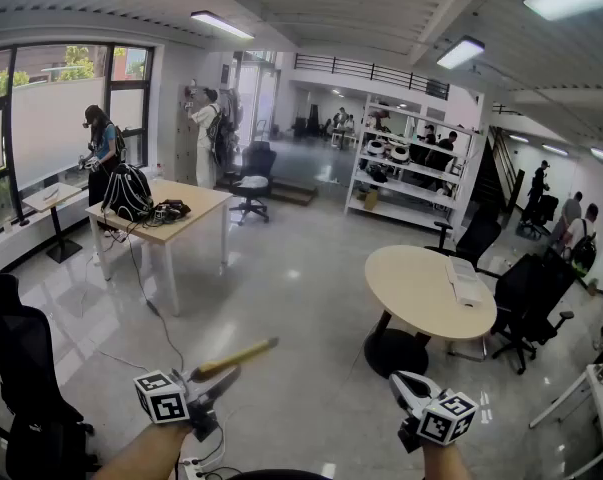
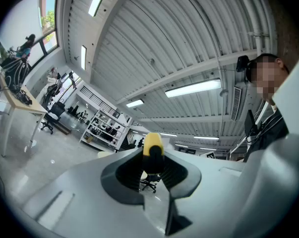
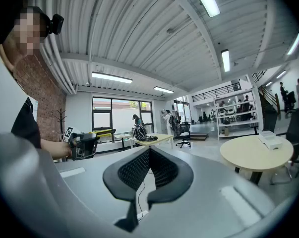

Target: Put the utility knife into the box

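A yellow utility knife [image 1: 236,356] sticks up and to the right out of my left gripper [image 1: 216,378], low in the head view. In the left gripper view the knife [image 2: 153,152] stands upright between the dark pads, and the left gripper [image 2: 153,166] is shut on it. My right gripper [image 1: 406,383] is held at the lower right with nothing in it. In its own view the right gripper [image 3: 149,155] has its tips together. A white box-like thing [image 1: 466,280] lies on the round beige table [image 1: 421,288], far ahead of both grippers.
A rectangular wooden table [image 1: 196,208] with a black backpack [image 1: 128,192] stands at the left. Black office chairs [image 1: 26,368] sit at the near left and beside the round table. Cables [image 1: 141,298] run over the floor. White shelves [image 1: 406,173] and several people are at the back.
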The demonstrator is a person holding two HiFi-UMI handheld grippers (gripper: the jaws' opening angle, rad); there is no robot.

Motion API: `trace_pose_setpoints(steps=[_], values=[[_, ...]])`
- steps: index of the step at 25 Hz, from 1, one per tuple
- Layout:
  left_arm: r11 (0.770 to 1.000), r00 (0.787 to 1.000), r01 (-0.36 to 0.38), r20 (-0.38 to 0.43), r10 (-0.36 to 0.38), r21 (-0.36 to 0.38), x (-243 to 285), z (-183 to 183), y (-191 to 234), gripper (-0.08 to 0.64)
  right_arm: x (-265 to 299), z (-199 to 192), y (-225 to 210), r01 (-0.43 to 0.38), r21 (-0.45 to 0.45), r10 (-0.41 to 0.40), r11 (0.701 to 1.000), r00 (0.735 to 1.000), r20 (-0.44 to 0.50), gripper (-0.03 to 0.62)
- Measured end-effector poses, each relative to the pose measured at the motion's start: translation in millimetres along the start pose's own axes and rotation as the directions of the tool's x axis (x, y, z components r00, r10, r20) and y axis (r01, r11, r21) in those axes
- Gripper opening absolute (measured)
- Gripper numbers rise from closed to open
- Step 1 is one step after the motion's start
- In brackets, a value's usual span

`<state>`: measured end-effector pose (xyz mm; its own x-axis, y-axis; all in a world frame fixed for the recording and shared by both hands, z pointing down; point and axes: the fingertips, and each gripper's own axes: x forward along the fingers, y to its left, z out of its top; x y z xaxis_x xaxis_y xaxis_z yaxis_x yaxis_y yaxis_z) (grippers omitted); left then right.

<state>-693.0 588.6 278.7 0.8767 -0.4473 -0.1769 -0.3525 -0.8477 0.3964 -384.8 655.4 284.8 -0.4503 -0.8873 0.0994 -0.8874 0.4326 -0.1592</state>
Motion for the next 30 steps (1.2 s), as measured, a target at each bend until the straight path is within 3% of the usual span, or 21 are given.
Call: trace_pose_setpoints(steps=[16,30], values=[[1.000,1.000,-0.001,-0.001,0.001,-0.013,9.6,-9.0,-10.2,0.066,-8.7,5.4,-12.2,-0.005,0.017,0.004,1.000,1.000,0.008,0.014],[1.000,0.999,0.010,0.031,-0.010,-0.016,-15.9,24.1,49.5,0.066,64.6,9.3,15.7,-0.035,0.014,0.035,0.999,0.999,-0.010,0.014]])
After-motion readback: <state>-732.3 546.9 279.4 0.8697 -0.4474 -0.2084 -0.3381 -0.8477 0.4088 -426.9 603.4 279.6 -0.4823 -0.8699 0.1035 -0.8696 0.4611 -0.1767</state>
